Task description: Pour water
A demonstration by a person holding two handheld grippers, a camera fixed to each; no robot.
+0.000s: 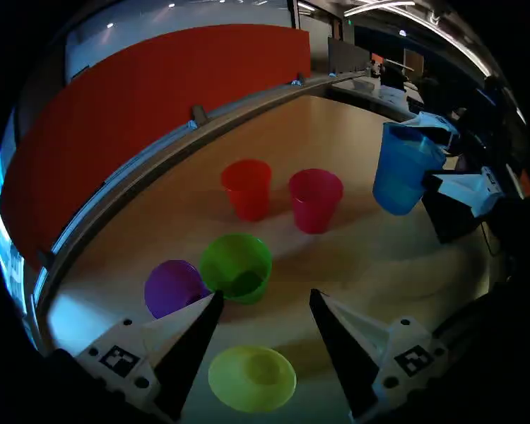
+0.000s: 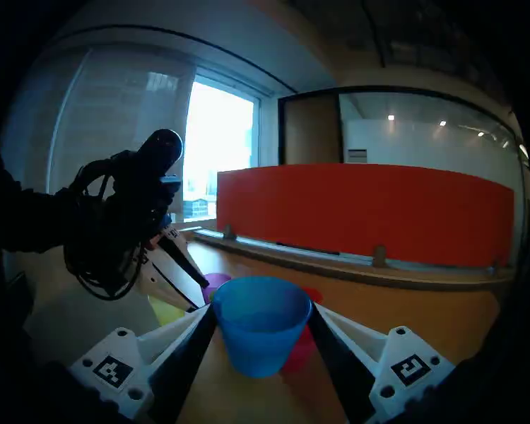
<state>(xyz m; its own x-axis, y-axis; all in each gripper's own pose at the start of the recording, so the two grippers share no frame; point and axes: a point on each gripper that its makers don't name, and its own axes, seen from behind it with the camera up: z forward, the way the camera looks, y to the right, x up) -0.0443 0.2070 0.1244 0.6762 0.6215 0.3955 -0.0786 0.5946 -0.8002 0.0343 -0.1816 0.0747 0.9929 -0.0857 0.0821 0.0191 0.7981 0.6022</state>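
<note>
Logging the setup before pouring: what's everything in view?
table: 1, light wood, under the cups
partition: 1, red, along the table's far edge
orange cup: 1, orange, far left on table
pink cup: 1, pink, right of orange cup
green cup: 1, green, nearer, centre
purple cup: 1, purple, left of green cup
yellow cup: 1, yellow, nearest, front centre
blue cup: 1, blue, held above table
left gripper: 1, white-black, open
right gripper: 1, white-black, shut on blue cup

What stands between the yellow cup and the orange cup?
The green cup stands between the yellow cup and the orange cup, as the left gripper view shows.
</note>
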